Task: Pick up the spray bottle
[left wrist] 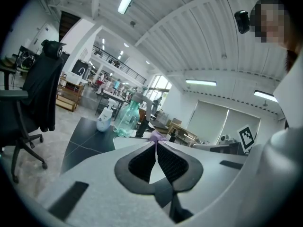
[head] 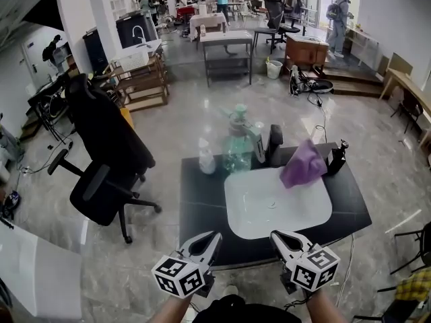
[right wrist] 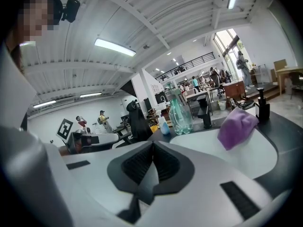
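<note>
The translucent teal plastic spray bottle stood upright at the far edge of the dark table, behind the white rounded basin. A small white bottle stood just beside it on the left and a black tap on its right. Both tools hovered at the near edge, well apart from it. The left hand-held gripper had its jaws pressed together on nothing, and the right hand-held gripper likewise. The main risk, I judged, was arriving with jaws unopened and knocking the bottle over. A wide approach could also topple the small neighbour or catch the tap, and a grip on the smooth body might slip.
</note>
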The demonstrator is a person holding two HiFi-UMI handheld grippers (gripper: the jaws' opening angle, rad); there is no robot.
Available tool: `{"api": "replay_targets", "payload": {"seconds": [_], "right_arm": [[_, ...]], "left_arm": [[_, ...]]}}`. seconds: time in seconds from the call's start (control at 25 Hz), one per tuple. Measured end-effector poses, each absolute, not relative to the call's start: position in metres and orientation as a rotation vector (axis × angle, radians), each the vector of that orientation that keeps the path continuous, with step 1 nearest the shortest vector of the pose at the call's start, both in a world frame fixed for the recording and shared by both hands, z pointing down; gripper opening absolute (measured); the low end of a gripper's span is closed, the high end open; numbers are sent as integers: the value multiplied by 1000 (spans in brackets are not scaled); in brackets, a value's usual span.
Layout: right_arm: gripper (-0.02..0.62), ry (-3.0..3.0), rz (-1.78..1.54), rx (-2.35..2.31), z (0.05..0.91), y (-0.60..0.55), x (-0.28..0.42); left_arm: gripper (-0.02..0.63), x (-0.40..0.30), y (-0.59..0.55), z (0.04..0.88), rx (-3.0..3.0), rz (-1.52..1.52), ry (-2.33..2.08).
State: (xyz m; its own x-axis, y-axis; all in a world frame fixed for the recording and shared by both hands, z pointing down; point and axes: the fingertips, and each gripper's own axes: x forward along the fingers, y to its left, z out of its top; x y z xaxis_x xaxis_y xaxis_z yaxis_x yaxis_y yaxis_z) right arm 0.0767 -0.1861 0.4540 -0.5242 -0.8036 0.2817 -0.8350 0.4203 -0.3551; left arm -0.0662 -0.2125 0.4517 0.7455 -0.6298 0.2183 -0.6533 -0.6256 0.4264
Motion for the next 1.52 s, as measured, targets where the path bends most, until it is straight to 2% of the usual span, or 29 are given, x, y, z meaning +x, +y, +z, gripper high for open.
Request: {"api": "replay_targets", "payload": {"seconds": [0.88, 1.52], "right_arm": [[6, -2611, 688, 1519, 452, -267, 58], [8, -2650, 586, 1520, 437, -320, 82]], "left_arm": [[15, -72, -292, 455, 2489, 93, -886], [15, -41, -332, 454, 2524, 118, -852]]}}
